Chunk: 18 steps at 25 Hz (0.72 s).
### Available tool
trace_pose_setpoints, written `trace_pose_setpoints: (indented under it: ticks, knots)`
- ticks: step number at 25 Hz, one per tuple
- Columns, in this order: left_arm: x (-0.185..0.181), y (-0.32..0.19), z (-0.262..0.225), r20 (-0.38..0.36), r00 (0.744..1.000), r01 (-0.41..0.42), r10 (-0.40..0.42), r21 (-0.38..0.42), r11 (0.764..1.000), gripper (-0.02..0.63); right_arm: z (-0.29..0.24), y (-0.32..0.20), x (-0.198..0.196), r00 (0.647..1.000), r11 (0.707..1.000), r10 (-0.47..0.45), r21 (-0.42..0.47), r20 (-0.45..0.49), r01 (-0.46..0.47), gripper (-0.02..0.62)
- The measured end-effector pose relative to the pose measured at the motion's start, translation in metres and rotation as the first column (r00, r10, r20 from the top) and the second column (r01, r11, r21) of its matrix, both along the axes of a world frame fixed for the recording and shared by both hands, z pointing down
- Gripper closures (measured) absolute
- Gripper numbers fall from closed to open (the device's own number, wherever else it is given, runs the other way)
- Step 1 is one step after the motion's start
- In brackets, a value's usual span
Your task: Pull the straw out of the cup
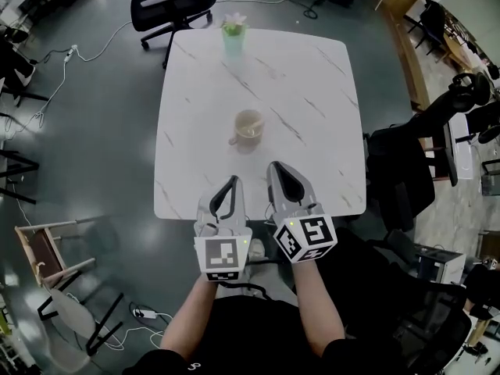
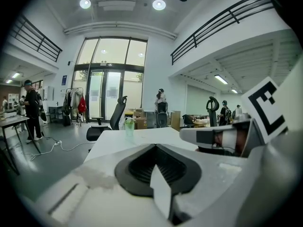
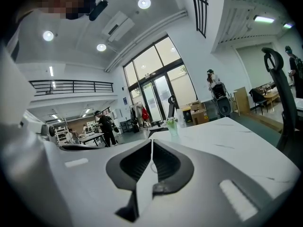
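Observation:
A pale green cup [image 1: 233, 39] stands at the far edge of the white marble table [image 1: 312, 92], with something white sticking out of its top; I cannot make out a straw. The same cup [image 2: 129, 126] shows small and far off in the left gripper view, and so does the cup [image 3: 172, 126] in the right gripper view. A beige mug [image 1: 248, 126] sits mid-table. Both grippers hover side by side over the near edge, pointing at the mug. The left gripper [image 1: 232, 180] [image 2: 155, 146] is shut and empty. The right gripper [image 1: 275, 166] [image 3: 152, 141] has its jaws together, nothing between them.
A black office chair [image 1: 168, 6] stands behind the table's far left corner, and another dark chair [image 1: 398, 174] is at the right side. A wooden stool [image 1: 47, 252] and cables lie on the floor to the left. People stand far off in the hall.

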<state>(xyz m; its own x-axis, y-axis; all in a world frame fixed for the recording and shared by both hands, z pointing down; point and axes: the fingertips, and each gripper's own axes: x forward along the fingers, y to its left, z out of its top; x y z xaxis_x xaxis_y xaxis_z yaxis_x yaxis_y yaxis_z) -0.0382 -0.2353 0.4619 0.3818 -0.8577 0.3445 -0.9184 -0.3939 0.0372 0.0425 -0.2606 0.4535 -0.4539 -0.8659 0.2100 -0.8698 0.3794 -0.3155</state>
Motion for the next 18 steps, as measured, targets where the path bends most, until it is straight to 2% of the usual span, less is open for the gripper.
trace_pose_setpoints:
  ticks: [18]
  knots:
    - [0.001, -0.059, 0.032, -0.001, 0.998, -0.059, 0.059, -0.054, 0.997, 0.604, 0.038, -0.062, 0.002, 0.997, 0.995, 0.079, -0.065, 0.024, -0.078, 0.52]
